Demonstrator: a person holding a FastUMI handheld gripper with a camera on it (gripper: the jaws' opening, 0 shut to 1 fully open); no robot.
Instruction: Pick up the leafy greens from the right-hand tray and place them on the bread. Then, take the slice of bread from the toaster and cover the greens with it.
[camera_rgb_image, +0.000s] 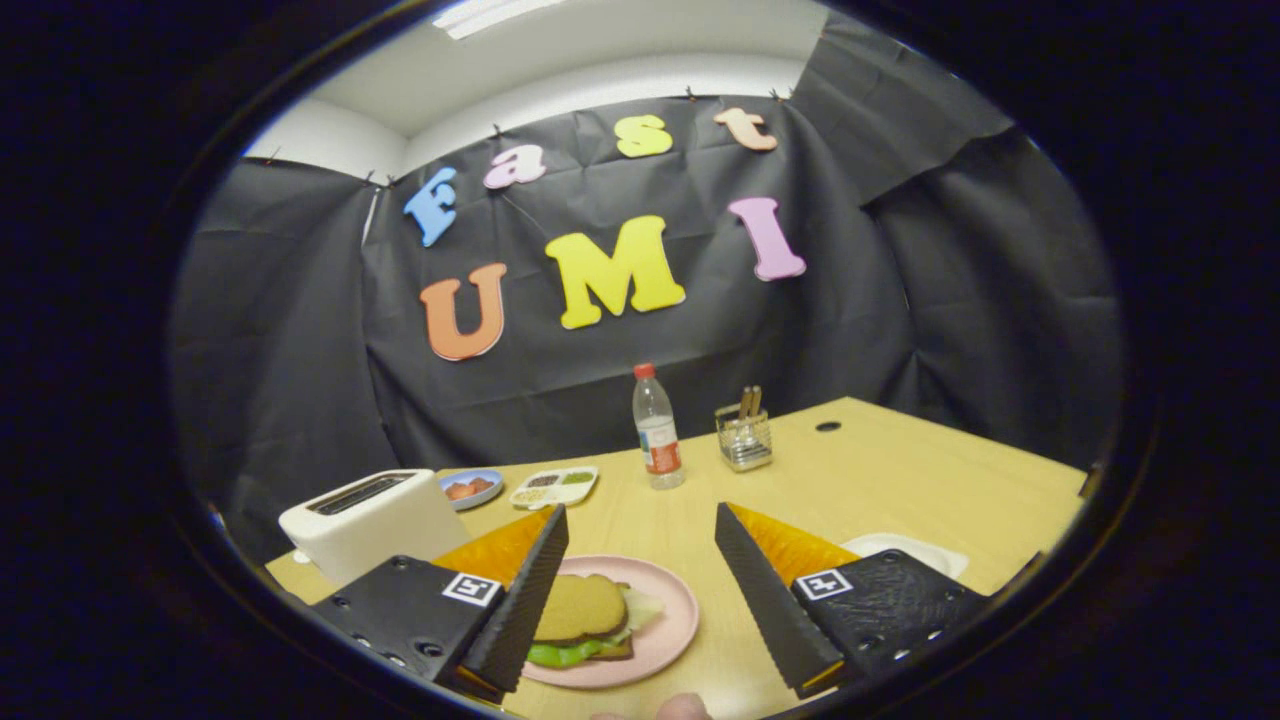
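Sandwich: top bread slice (578, 607) covers the greens (560, 654) on the plate (670, 630), near the table's (880, 480) front edge.
Toaster (370, 518): slot looks empty.
Gripper (640, 590): fingers wide apart, holding nothing.
Left: seemingly nothing.

No readable text or labels

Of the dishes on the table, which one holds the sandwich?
The round pink plate, between the open hand-held gripper fingers; the small blue dish and white divided tray sit farther back.
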